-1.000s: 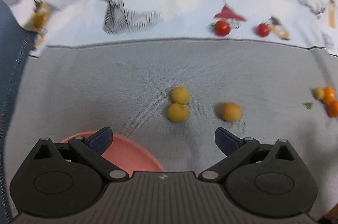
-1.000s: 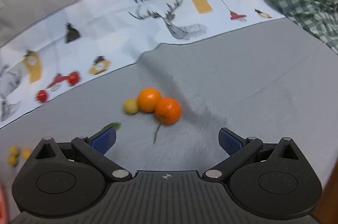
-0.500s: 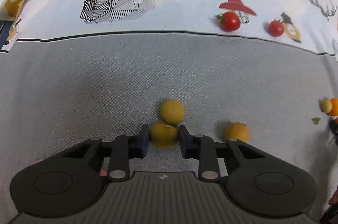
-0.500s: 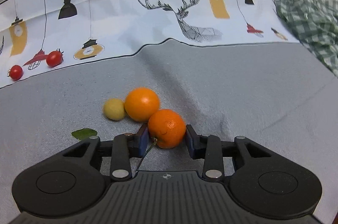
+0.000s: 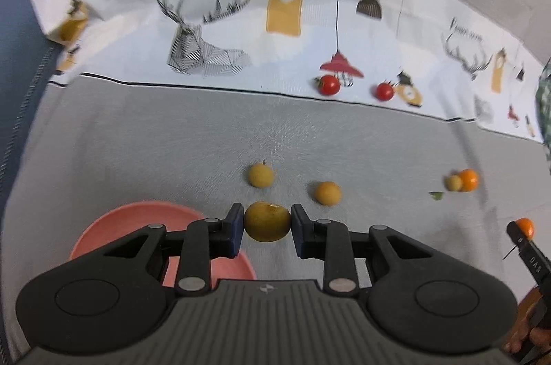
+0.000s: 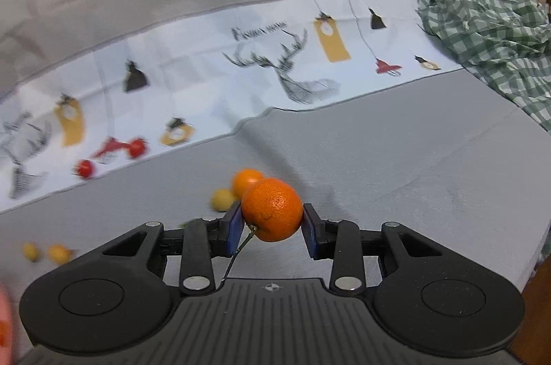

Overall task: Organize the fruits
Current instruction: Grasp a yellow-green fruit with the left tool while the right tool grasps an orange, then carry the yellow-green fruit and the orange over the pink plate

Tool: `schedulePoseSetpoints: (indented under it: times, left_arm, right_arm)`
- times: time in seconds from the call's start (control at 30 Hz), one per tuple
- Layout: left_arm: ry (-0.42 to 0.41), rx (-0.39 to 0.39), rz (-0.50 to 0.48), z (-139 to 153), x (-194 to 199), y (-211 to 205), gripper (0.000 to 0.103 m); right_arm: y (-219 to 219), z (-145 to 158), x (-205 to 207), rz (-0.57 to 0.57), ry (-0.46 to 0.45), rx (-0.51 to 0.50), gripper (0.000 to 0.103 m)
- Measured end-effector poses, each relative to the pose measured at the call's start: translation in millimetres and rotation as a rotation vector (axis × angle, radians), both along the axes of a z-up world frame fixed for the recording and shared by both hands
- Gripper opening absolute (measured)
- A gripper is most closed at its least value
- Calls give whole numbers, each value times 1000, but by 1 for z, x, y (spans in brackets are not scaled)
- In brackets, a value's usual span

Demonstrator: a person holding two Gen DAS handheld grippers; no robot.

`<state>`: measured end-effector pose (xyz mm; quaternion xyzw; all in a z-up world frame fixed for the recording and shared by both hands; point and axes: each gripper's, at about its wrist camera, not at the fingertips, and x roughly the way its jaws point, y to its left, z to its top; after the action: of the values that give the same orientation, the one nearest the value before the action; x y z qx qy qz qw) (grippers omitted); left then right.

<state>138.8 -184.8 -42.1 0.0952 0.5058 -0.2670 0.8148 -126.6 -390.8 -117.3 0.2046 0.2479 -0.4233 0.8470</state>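
- Fruits: the left hand-held gripper (image 5: 267,227) is clamped on a yellow fruit (image 5: 267,221), lifted clear of the grey bedsheet (image 5: 172,141). Risk: round skin may roll out from between the pads if the wrist tilts.
- Right hand-held gripper (image 6: 272,223) is clamped on an orange (image 6: 272,208), stem trailing below. Risk: the stem may snag on a pad at release.
- Pink bowl (image 5: 113,227) lies just below the left jaw. Risk: a high release may bounce the fruit out.
- Loose fruits (image 5: 260,175) lie beyond; the tomatoes (image 5: 329,85) farthest. Risk: a low pass may scatter them.
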Motion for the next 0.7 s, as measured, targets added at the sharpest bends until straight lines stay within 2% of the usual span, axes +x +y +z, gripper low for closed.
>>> schedulePoseSetpoints:
  times: [0.17,0.33,0.57,0.7]
  left_arm:
    - [-53,-18,29,39,-43,45,33]
    - [-65,-17,38,62,-90,96,33]
    - [-83,-2,80,78,-156,172,33]
    - [-110,7,117,81,-190,214,33]
  right_arm:
    - [54,39,-7,135,-46,-7,37]
    - [120,72,-13,279,-76,22,38]
    - [223,102,-21,529,-81,51,38]
    - [264,115,-30,593,-83,46,38]
